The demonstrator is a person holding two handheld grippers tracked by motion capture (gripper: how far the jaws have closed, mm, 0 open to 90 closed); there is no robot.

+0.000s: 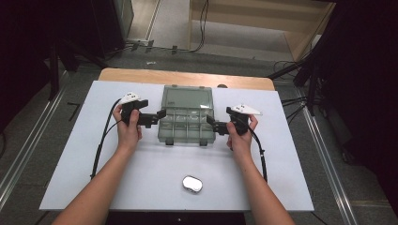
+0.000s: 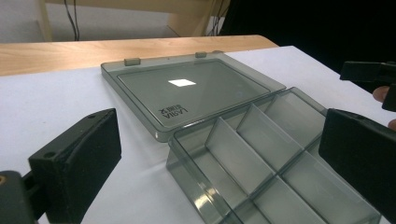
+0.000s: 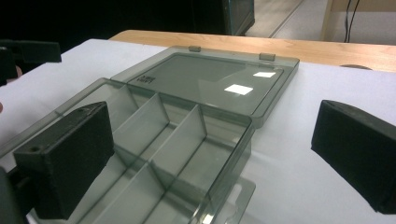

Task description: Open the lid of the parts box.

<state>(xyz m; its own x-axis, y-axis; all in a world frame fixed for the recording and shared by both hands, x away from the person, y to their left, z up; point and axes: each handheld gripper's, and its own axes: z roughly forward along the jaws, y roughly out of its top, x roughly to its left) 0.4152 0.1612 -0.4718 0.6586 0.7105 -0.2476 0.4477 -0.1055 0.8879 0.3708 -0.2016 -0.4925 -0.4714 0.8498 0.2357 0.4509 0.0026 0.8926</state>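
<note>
A translucent grey compartment box [image 1: 187, 127] lies open mid-table, its lid [image 1: 187, 98] folded flat on the far side. The tray has several empty compartments [image 2: 261, 149], also seen in the right gripper view [image 3: 154, 140]. My left gripper [image 1: 161, 114] sits at the box's left edge with its jaws wide apart and the pads pressing on nothing. At the right edge my right gripper [image 1: 210, 122] is just as wide. In the left gripper view [image 2: 217, 163] the tray's near corner lies between the jaws, untouched. The right gripper view [image 3: 210, 156] shows the same at the tray's other corner.
A white sheet [image 1: 141, 164] covers the wooden table [image 1: 187, 77]. A small shiny oval object [image 1: 192, 183] rests near the front edge between the forearms. Cables [image 1: 101, 140] trail from both grippers across the sheet. Dark floor and stands surround the table.
</note>
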